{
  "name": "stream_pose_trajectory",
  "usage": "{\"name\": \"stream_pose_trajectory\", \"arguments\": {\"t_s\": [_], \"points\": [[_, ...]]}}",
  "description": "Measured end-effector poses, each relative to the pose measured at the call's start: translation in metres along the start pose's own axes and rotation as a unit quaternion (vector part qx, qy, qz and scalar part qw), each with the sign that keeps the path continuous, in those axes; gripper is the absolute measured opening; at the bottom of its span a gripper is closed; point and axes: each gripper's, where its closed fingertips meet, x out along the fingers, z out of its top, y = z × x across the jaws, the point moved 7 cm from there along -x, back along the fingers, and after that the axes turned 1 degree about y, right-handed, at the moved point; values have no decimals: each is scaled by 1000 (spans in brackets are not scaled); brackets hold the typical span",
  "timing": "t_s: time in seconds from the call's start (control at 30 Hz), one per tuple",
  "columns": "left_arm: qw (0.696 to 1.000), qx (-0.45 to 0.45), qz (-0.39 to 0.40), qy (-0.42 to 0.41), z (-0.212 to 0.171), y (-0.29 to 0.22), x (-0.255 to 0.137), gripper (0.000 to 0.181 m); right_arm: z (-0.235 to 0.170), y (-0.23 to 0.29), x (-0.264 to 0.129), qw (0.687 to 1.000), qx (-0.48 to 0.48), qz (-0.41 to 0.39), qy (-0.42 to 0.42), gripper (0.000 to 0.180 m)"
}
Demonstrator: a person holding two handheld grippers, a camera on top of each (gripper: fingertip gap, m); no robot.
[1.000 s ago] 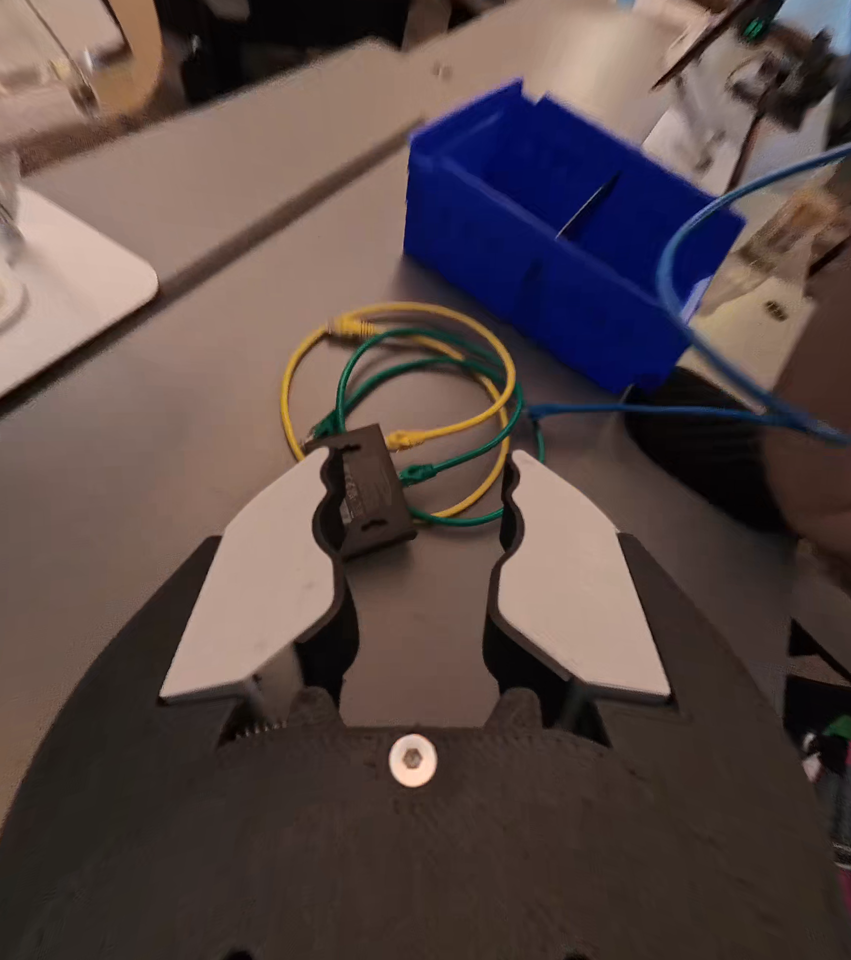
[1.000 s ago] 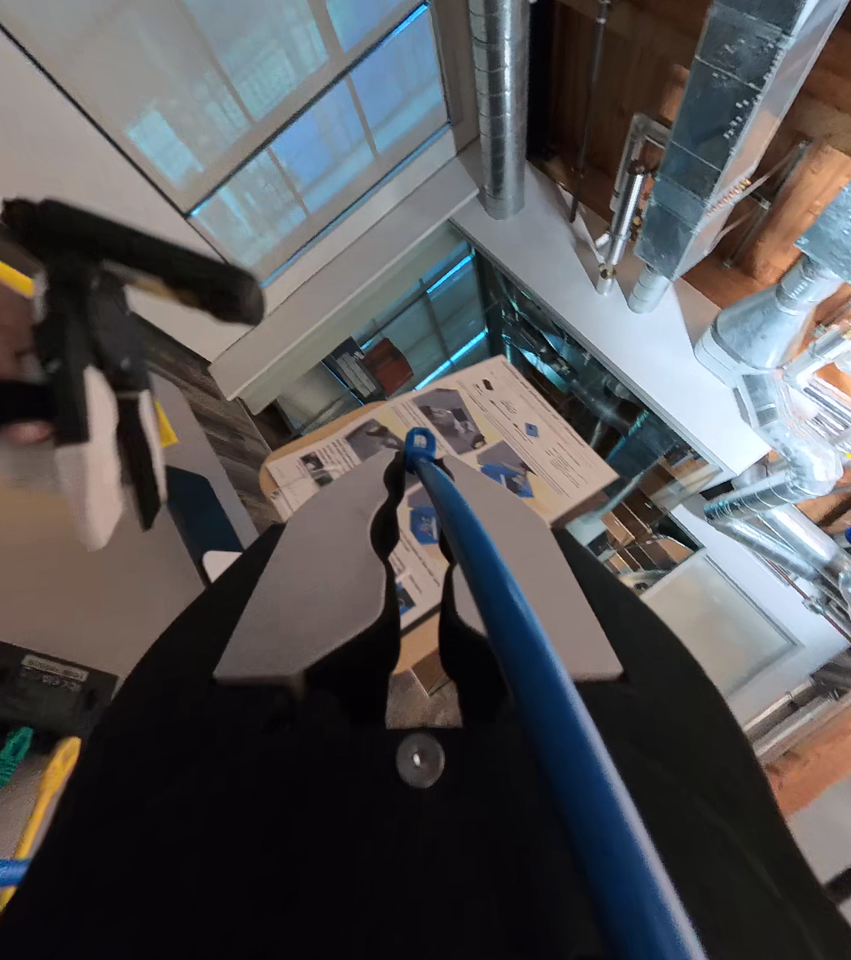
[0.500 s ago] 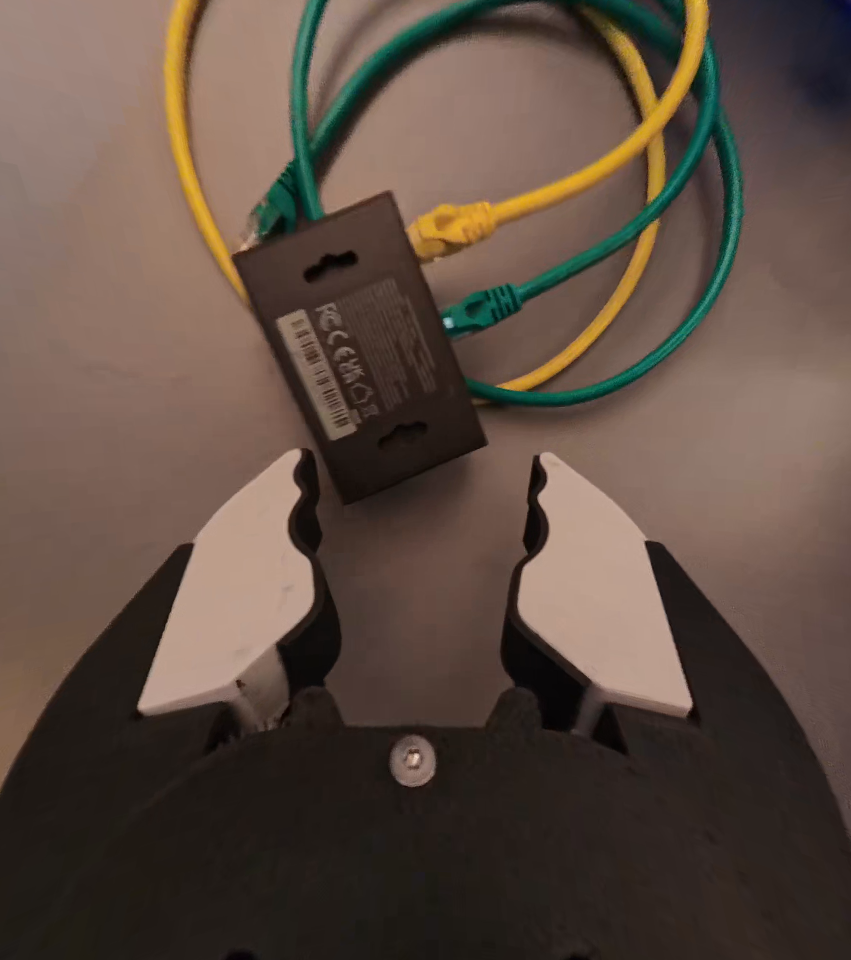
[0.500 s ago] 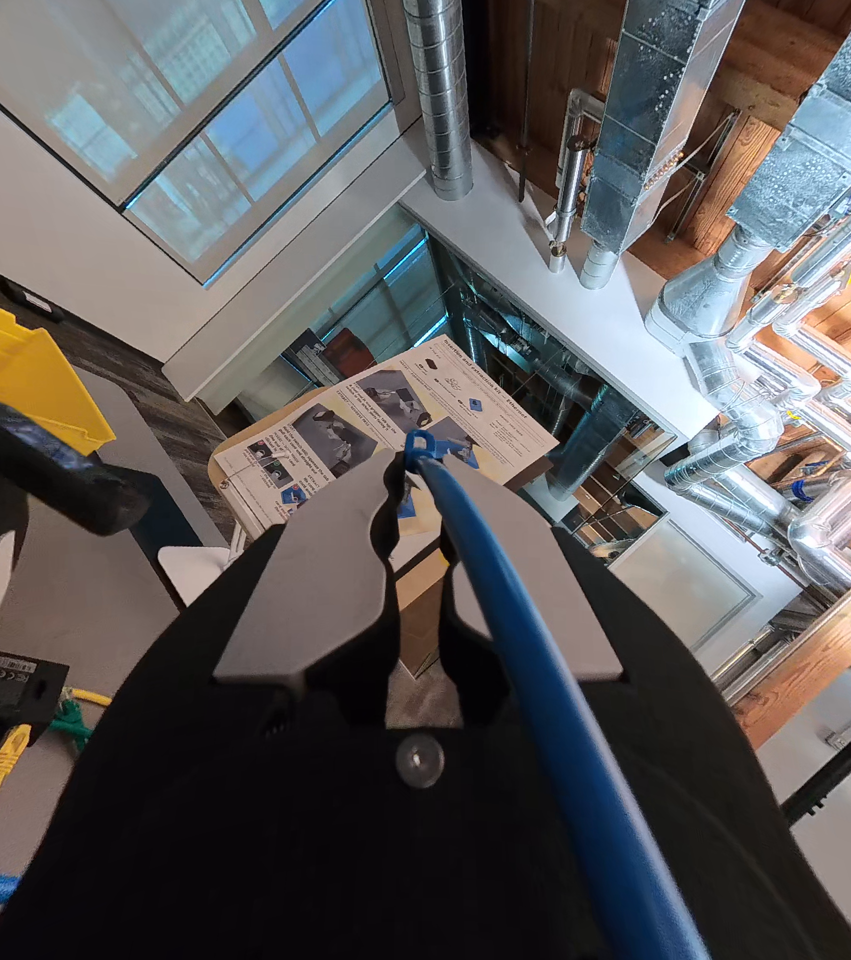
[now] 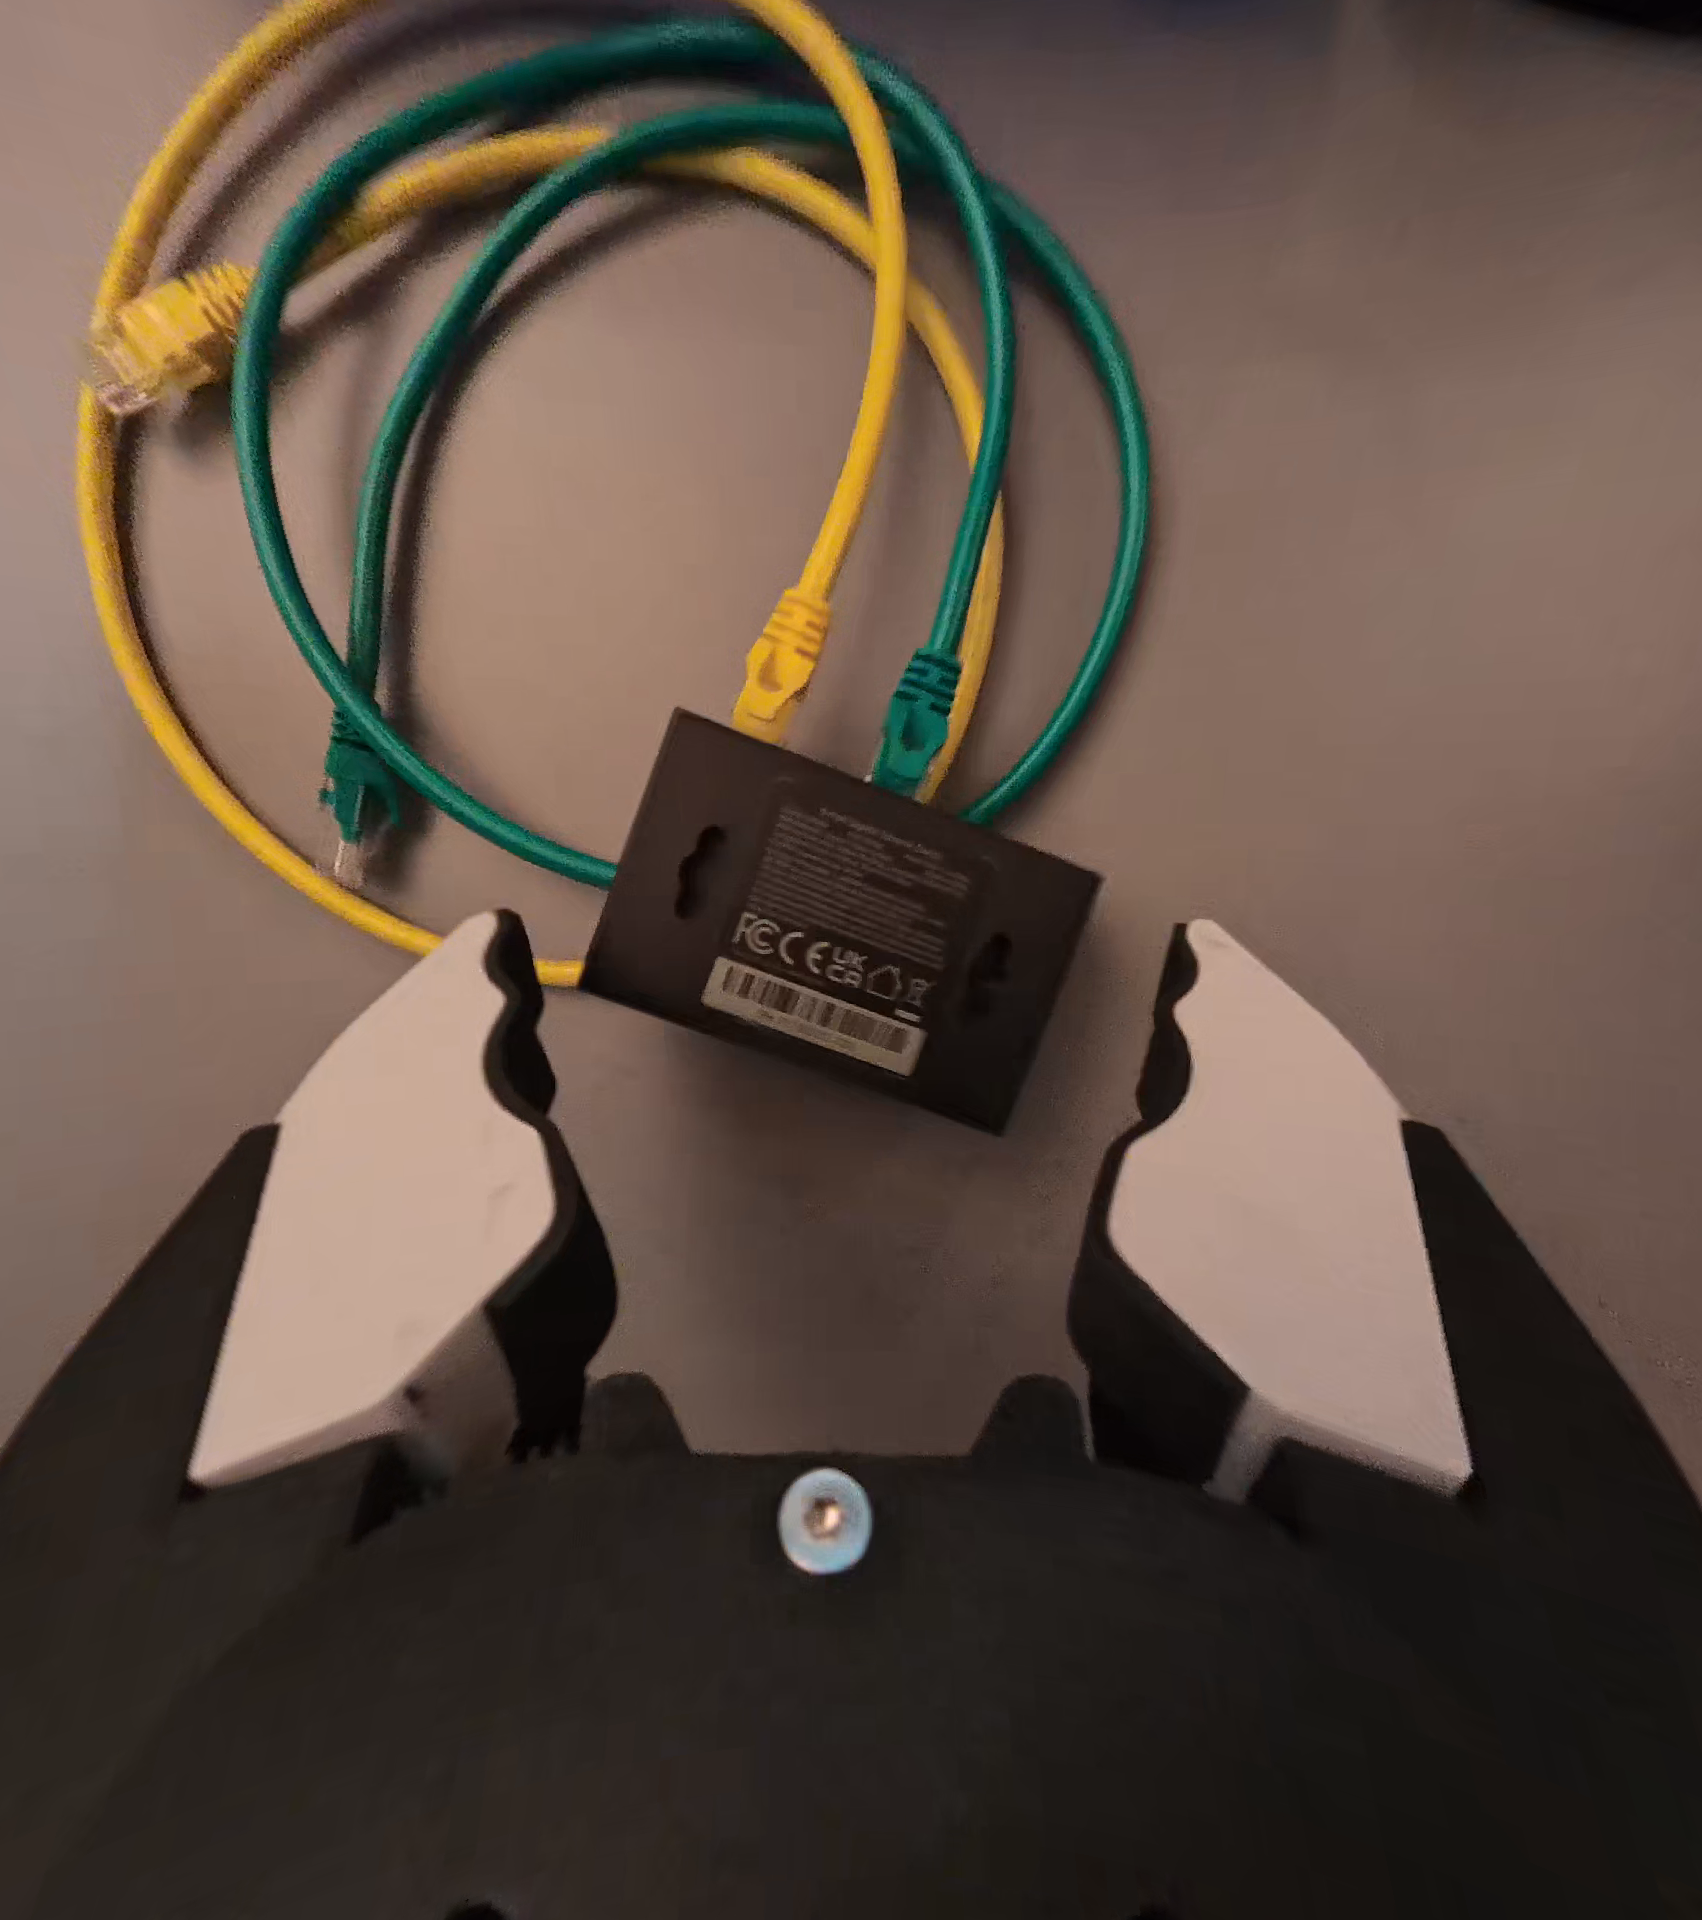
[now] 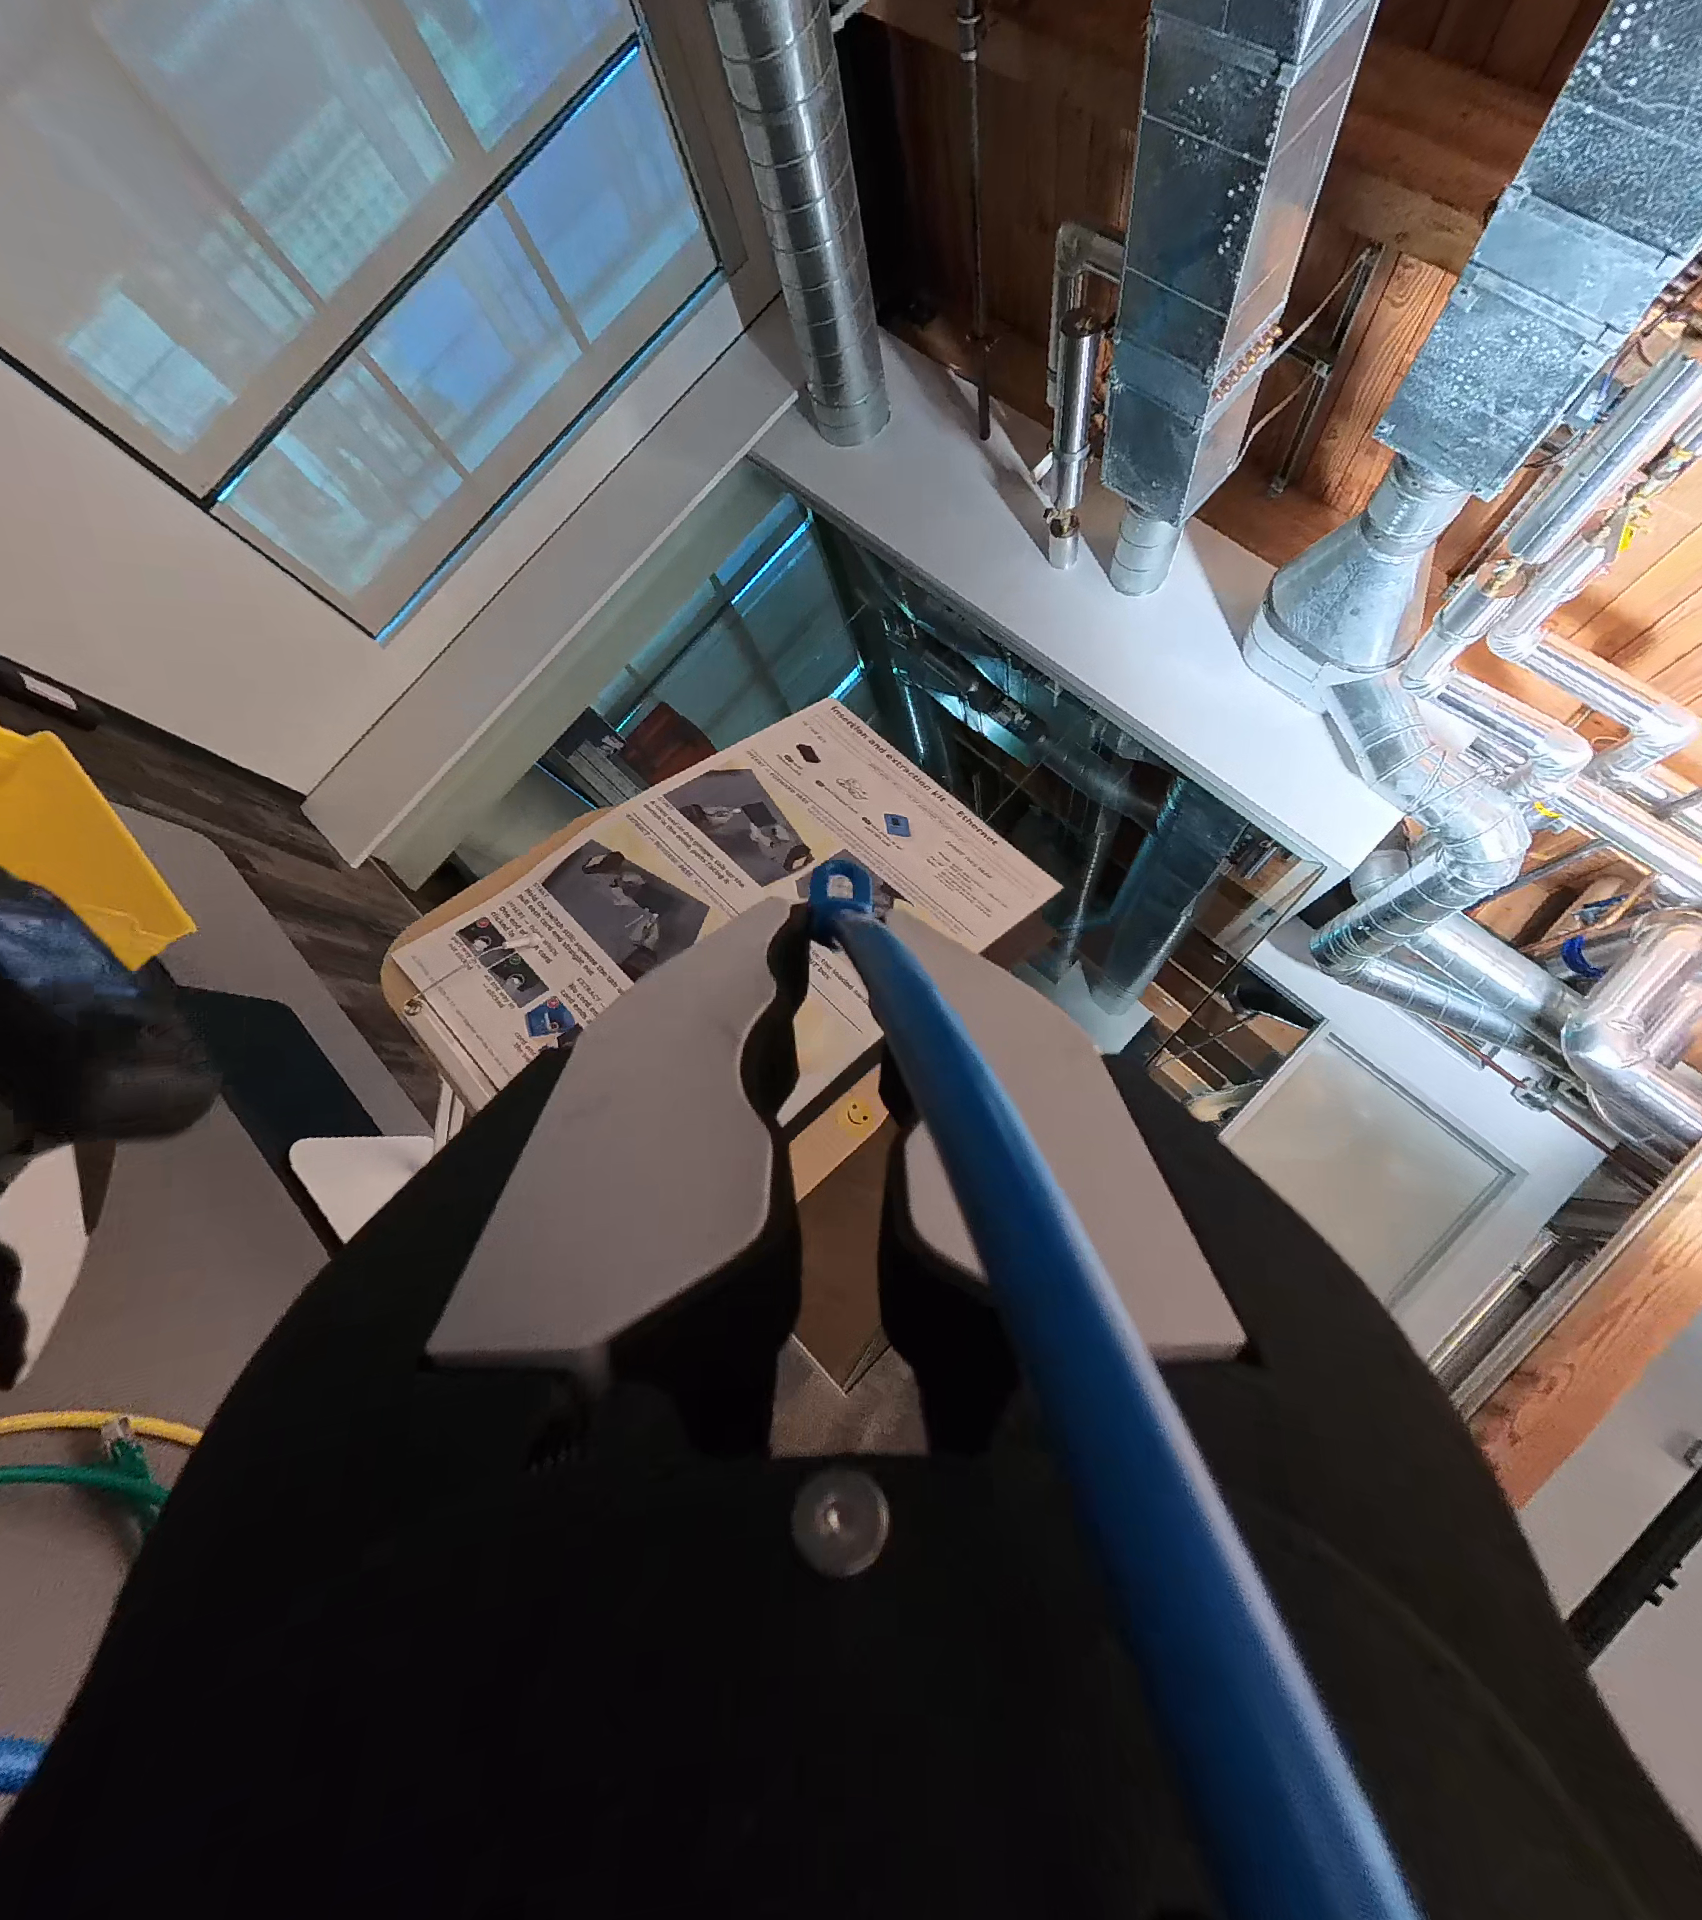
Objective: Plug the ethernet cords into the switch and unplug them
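1. Hovering spread wide, the left hand-held gripper (image 5: 842, 966) is framing the small black plastic switch (image 5: 842, 920) lying label-up on the grey surface (image 5: 1449, 623); yellow cord (image 5: 883, 343) and green cord (image 5: 1127, 520) are plugged in.
2. Pinching the blue ethernet cord (image 6: 1023, 1226), the right hand-held gripper (image 6: 831, 925) is pointing upward.

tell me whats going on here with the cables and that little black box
A person is working handheld tongs on ethernet cords and a small black switch lying label-up on a grey table. The left tongs are open, hovering just short of the switch with a finger on either side. A yellow cord and a green cord each have one end at the switch's far edge, their other ends loose on the table. The right tongs are shut on a blue cord, held up and pointing away from the table.
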Motion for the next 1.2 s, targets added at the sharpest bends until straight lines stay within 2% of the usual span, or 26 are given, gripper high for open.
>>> {"name": "stream_pose_trajectory", "arguments": {"t_s": [0.17, 0.27, 0.47, 0.53, 0.63, 0.7, 0.87, 1.0, 1.2], "points": [[993, 84, -5, 83, -2, 2, 24, 104, -4, -4, -2, 1000, 2, -6, 6, 11], [988, 132, 8, 83, -1, 0, 26, 102, -6, -6, -3, 1000, 5, -9, 7, 11], [981, 156, 24, 112, 3, -2, 28, 110, -9, -11, -5, 1000, 15, -16, 6, 11], [979, 165, 7, 122, 6, -6, 31, 113, -10, -13, -6, 1000, 17, -16, 7, 11], [978, 156, -19, 137, 4, -5, 33, 112, -9, -14, -8, 1000, 20, -17, 4, 11], [980, 135, -37, 143, 3, -4, 33, 105, -10, -14, -8, 1000, 22, -16, 4, 11], [985, 86, -15, 148, -1, -4, 30, 103, -12, -14, -7, 1000, 26, -10, 9, 11], [994, 30, 6, 105, -5, 1, 19, 102, -15, -13, -5, 999, 34, -4, 10, 11], [996, -47, 36, -69, 2, 8, -25, 101, -16, -4, 3, 998, 60, 32, 8, 11]]}}
